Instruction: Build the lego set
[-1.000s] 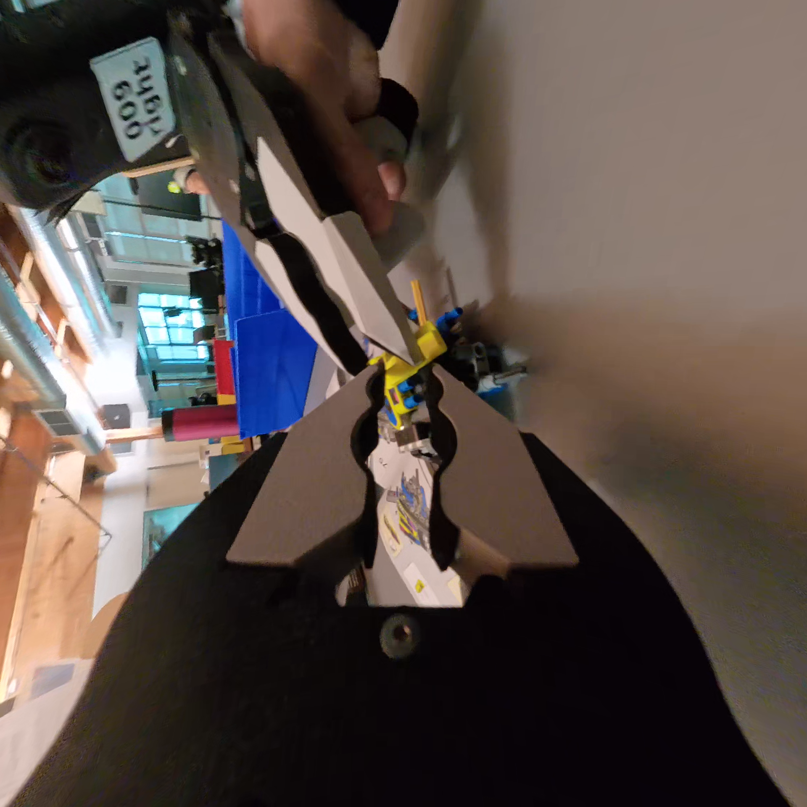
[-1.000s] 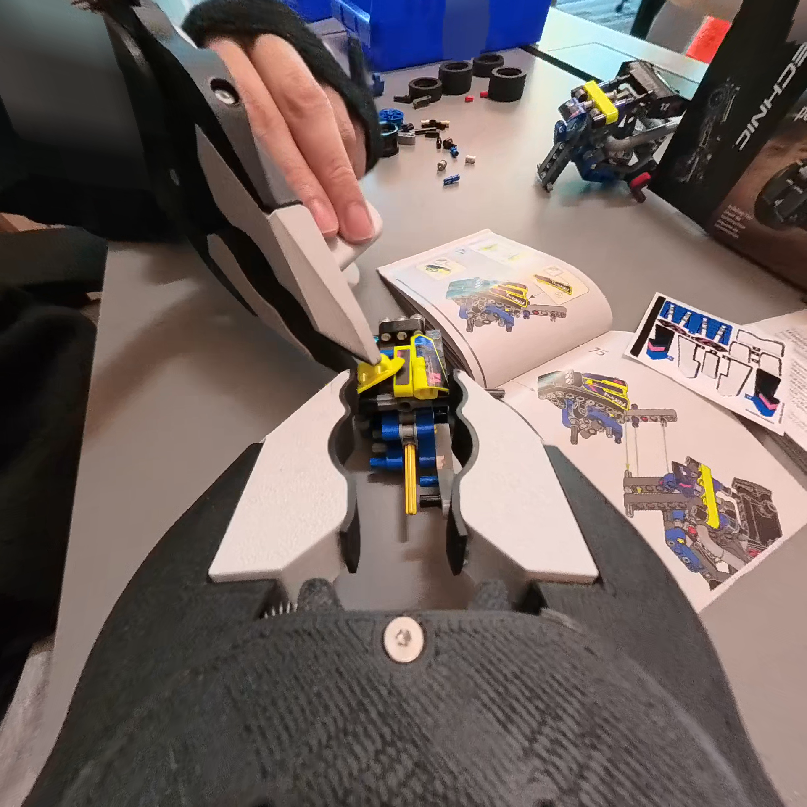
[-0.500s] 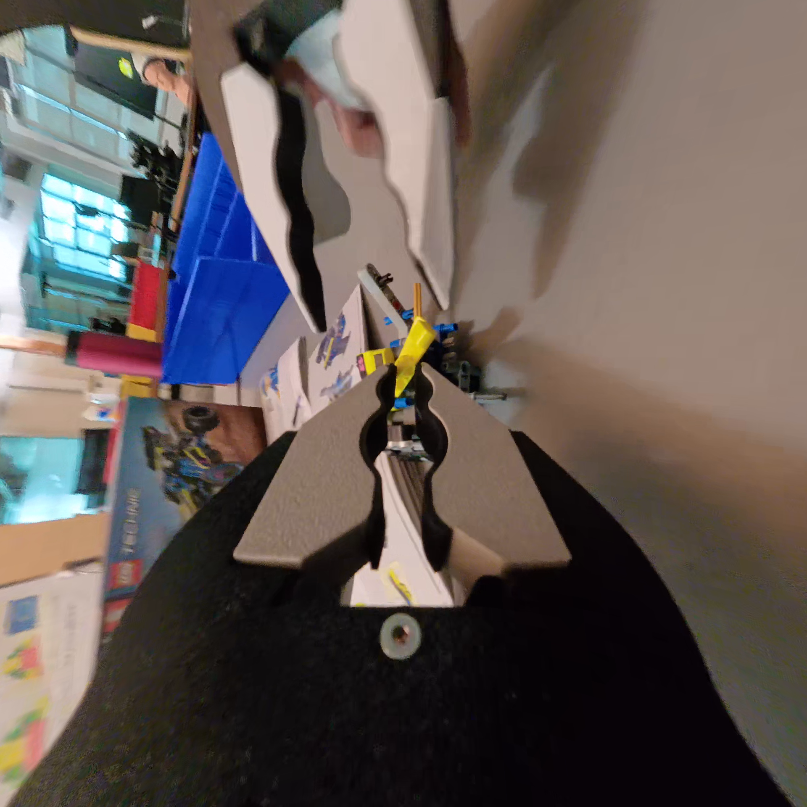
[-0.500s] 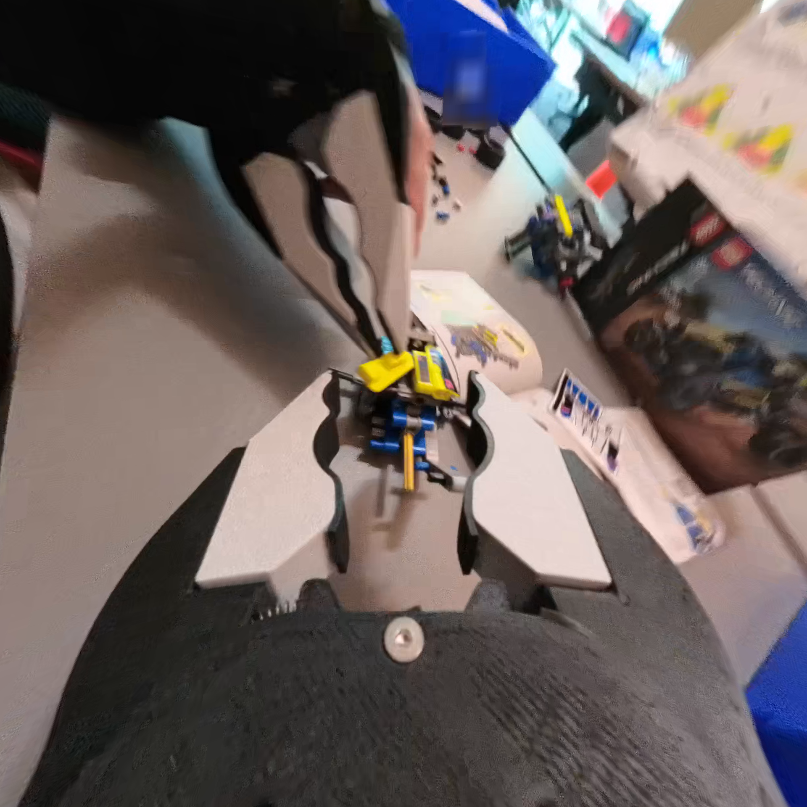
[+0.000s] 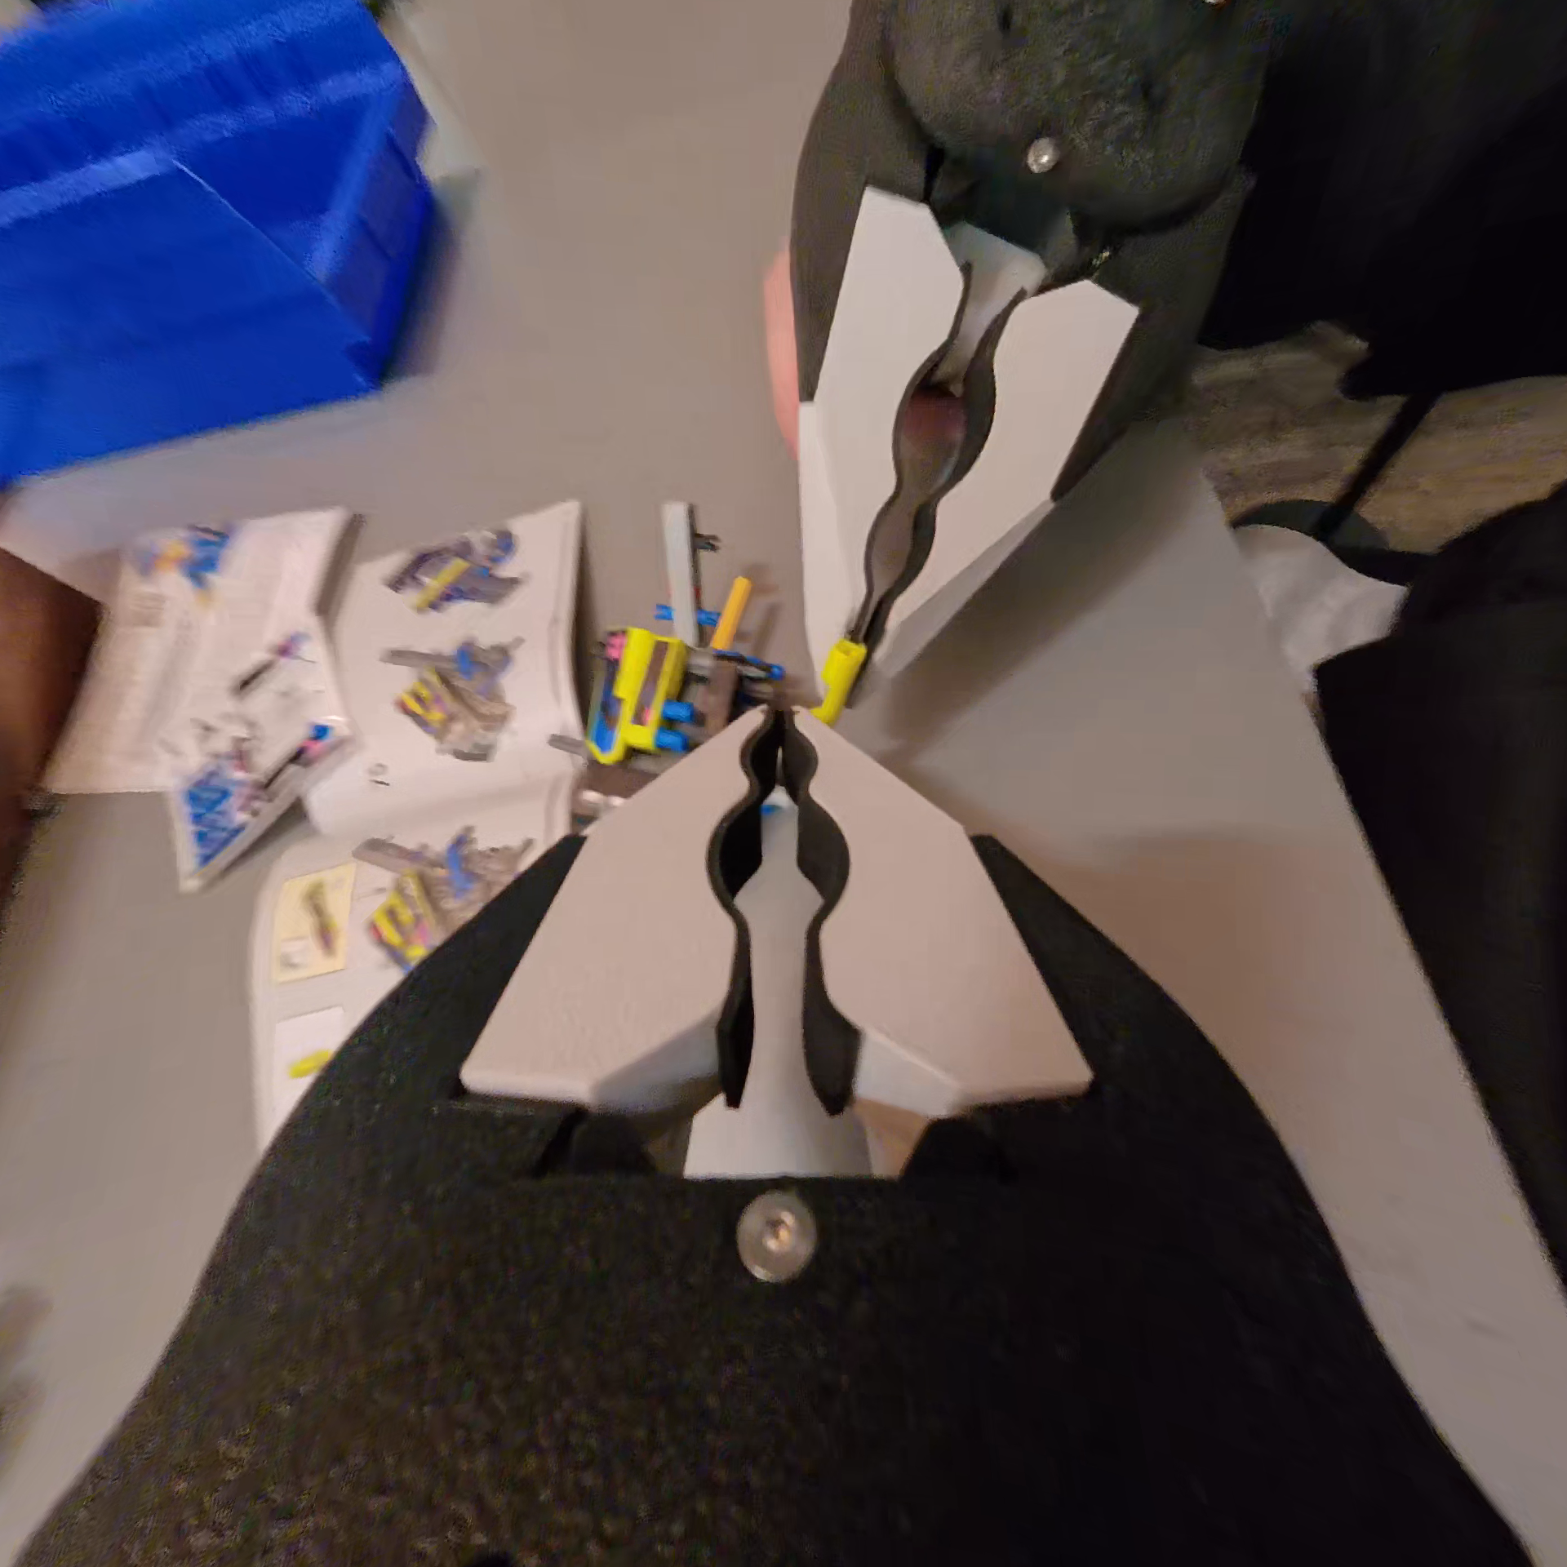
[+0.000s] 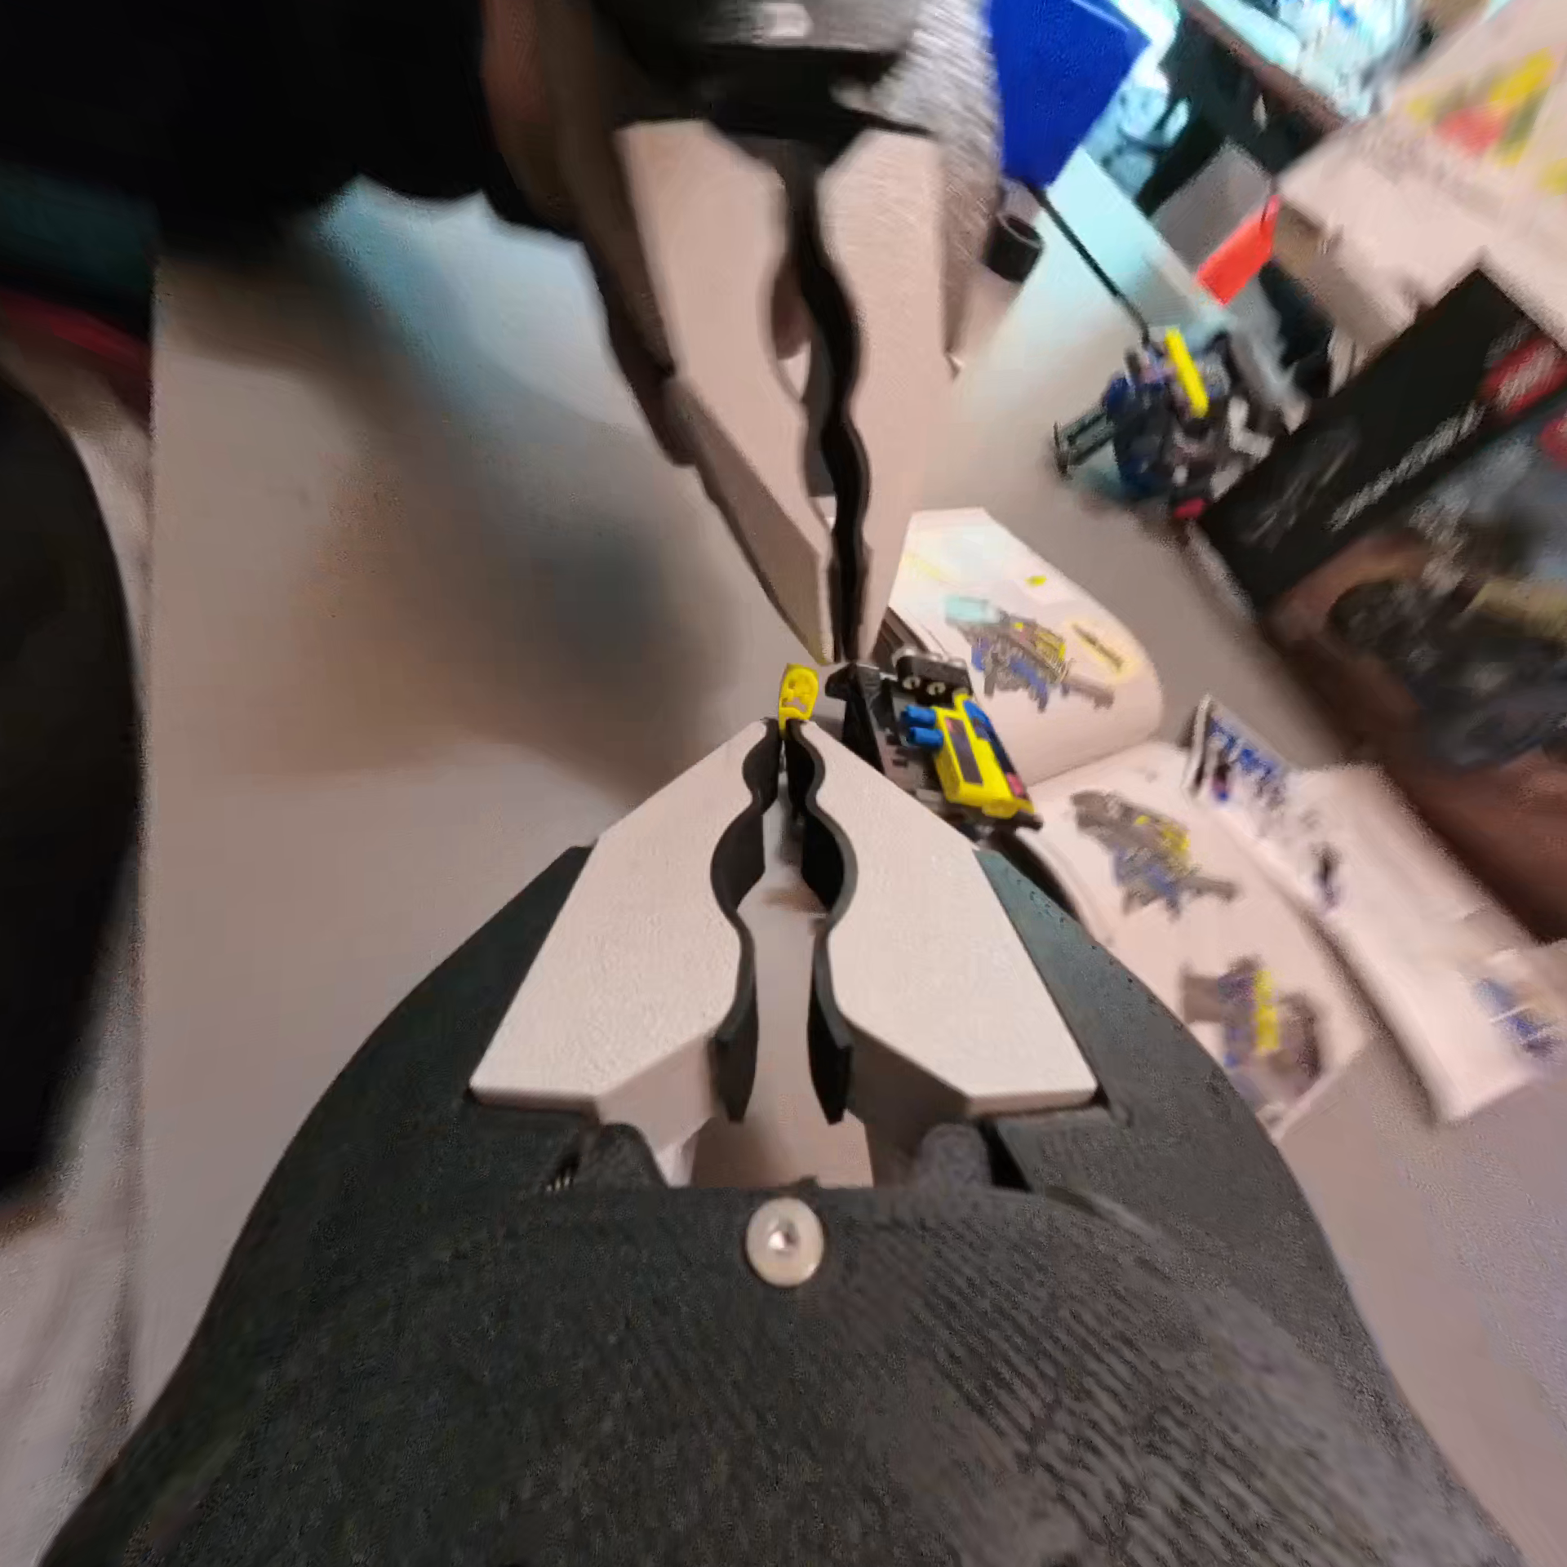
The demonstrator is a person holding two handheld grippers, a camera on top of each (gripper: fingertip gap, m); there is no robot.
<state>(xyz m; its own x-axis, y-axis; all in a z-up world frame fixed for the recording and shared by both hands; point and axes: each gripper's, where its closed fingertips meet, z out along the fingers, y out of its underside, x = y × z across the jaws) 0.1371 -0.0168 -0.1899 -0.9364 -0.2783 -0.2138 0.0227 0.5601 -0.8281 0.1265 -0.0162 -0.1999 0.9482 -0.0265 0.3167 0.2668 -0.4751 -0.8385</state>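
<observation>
yellow brick piece (image 6: 798, 694) is clenched in right jaws, left jaws pinched on the toy model (image 5: 670, 704) beside booklets (image 5: 458, 678).

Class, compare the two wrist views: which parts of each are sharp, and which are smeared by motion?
Left wrist view: the blue bin and the booklet are smeared, while the left gripper is sharp. Right wrist view: the box and the background are streaked, and the yellow piece in the right gripper is fairly crisp.

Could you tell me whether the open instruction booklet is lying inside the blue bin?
No, the open instruction booklet lies flat on the grey table, well apart from the blue bin.
</observation>
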